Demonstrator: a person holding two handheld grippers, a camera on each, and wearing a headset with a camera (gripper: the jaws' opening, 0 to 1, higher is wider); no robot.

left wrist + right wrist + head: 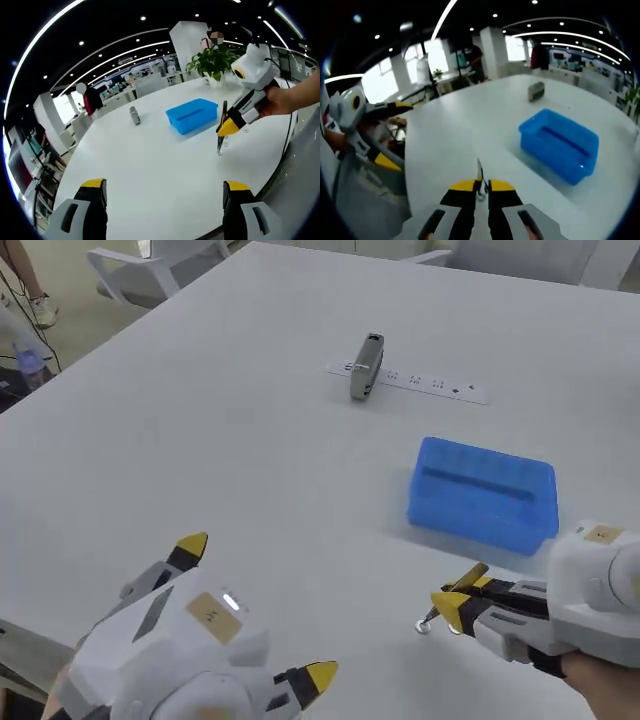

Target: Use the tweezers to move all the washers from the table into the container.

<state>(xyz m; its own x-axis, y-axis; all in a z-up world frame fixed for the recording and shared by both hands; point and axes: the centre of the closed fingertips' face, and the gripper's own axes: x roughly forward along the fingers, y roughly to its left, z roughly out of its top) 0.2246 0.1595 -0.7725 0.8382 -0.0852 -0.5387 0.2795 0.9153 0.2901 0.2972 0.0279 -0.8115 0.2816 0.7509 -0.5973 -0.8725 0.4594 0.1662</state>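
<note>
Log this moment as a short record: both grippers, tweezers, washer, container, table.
left gripper: open, holds nothing, over the near edge of the table
right gripper: shut on the tweezers
tweezers: tips down at the table surface, on the near side of the container
washer: probably the small metal piece at the tweezers' tips; too small to be sure
container: blue, rectangular, open top, upright on the table
table: white; a power strip lies farther back with a grey block on it
</note>
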